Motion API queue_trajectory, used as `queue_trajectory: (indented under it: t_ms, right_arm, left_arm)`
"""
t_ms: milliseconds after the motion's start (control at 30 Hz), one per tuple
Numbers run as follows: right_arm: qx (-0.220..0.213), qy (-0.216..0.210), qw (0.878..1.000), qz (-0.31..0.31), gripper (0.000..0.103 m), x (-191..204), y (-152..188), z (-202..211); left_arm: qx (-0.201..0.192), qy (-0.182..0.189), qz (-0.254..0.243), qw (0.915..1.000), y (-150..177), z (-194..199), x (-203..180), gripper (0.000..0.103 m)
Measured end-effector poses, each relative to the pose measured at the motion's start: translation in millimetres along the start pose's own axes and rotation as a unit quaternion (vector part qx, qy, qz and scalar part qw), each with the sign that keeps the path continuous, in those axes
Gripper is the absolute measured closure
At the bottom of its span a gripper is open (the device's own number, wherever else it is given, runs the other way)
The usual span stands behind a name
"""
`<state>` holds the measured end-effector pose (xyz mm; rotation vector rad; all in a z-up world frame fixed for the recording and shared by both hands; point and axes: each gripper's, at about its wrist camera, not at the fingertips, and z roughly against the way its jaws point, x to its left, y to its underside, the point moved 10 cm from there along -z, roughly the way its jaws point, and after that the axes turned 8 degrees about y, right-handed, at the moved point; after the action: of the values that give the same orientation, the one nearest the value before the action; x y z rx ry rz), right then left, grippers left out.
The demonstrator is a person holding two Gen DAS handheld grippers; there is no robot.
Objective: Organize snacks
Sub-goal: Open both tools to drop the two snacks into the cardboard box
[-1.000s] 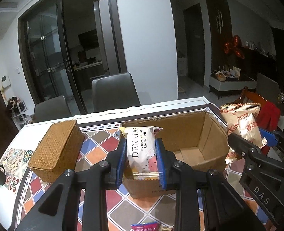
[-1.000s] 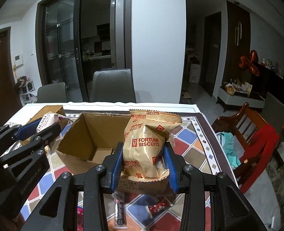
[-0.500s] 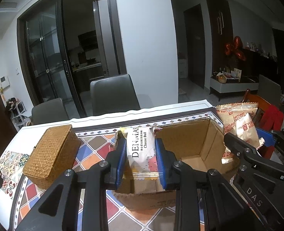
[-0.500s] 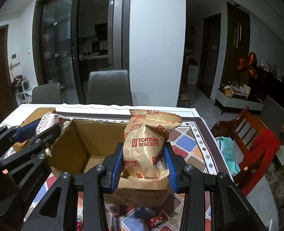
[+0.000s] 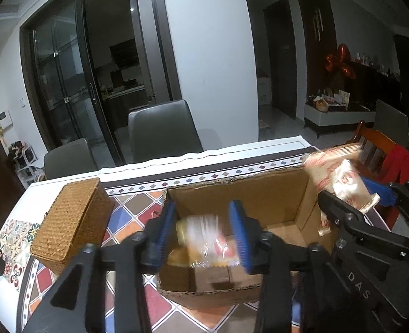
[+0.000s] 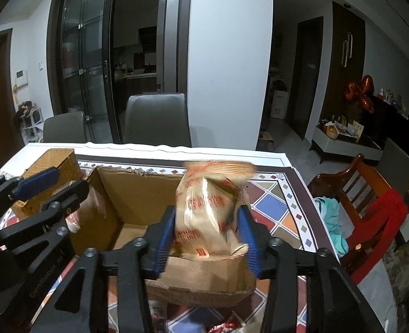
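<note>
**Both grippers over the box, jaws just opened, two packets loose**

Counts: two grippers, one cardboard box (image 5: 232, 194), two snack packets in play, one wicker box (image 5: 74, 222), two grey chairs behind the table, one wooden chair (image 6: 354, 188) with a red cloth at the right.

Left gripper (image 5: 204, 233): jaws have just been opening. The white cheese-ball packet (image 5: 204, 238) sits between the blue pads, gaps visible on both sides, so it is not pinched. The packet is motion-blurred, low inside the box near the front wall; print unreadable.

Right gripper (image 6: 208, 230): jaws have just been opening too. The biscuit packet (image 6: 207, 211) is upright between the pads over the box's near right corner, blurred, with its lower end below the box rim. Pads look just clear of it, though contact at the right pad is hard to rule out.

The box is open-topped, on the patterned tablecloth (image 5: 126, 216); the wicker box is beside it on the left, apart.

Hidden or cut off: the box floor is mostly covered by the grippers; wrappers on the cloth at the bottom edge of the right wrist view (image 6: 221, 326) are cut off, number cannot be told. The person's hands are out of view.
</note>
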<state>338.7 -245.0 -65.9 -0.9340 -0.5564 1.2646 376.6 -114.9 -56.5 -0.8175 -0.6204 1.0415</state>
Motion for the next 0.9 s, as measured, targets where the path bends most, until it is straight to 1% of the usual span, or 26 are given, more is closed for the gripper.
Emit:
queue_trajectory:
  t_ms: [33,67,100,133,200,267,433,700,900]
  right_arm:
    - [0.001,0.002,1.0,0.0,0.047,-0.6,0.8,-0.2]
    - [0.001,0.003,1.0,0.0,0.039,-1.5,1.3,-0.1]
    - [0.001,0.006,1.0,-0.002,0.033,-2.3,0.5,0.0]
    - [-0.001,0.01,1.0,-0.004,0.031,-4.6,0.7,1.4]
    - [-0.002,0.015,1.0,-0.007,0.026,-6.5,0.2,2.2]
    - [-0.003,0.017,1.0,-0.009,0.025,-8.6,-0.4,3.3]
    - [-0.006,0.016,1.0,-0.014,0.025,-9.1,-3.0,9.0]
    - [-0.022,0.016,1.0,-0.015,0.025,-8.1,-7.3,25.5]
    - [-0.026,0.013,0.999,-0.014,0.025,-6.1,-2.1,38.5]
  left_arm:
    - [-0.001,-0.003,0.002,1.0,0.1,0.4,1.6,0.052]
    - [-0.001,-0.004,0.004,1.0,0.0,1.0,3.0,0.05]
    - [-0.001,-0.006,0.007,1.0,0.2,1.9,5.0,0.045]
    - [-0.002,-0.011,0.009,0.9999,-0.2,3.0,7.0,0.041]
    - [-0.006,-0.018,0.013,0.9997,-0.6,6.2,12.4,0.037]
    - [-0.007,-0.024,0.02,0.9995,-0.2,9.3,18.1,0.034]
    - [-0.011,-0.031,0.023,0.9992,0.2,19.8,23.9,0.032]
    - [-0.016,-0.038,0.024,0.9989,2.0,38.7,25.6,0.032]
    - [-0.019,-0.042,0.023,0.9987,6.2,54.7,27.5,0.032]
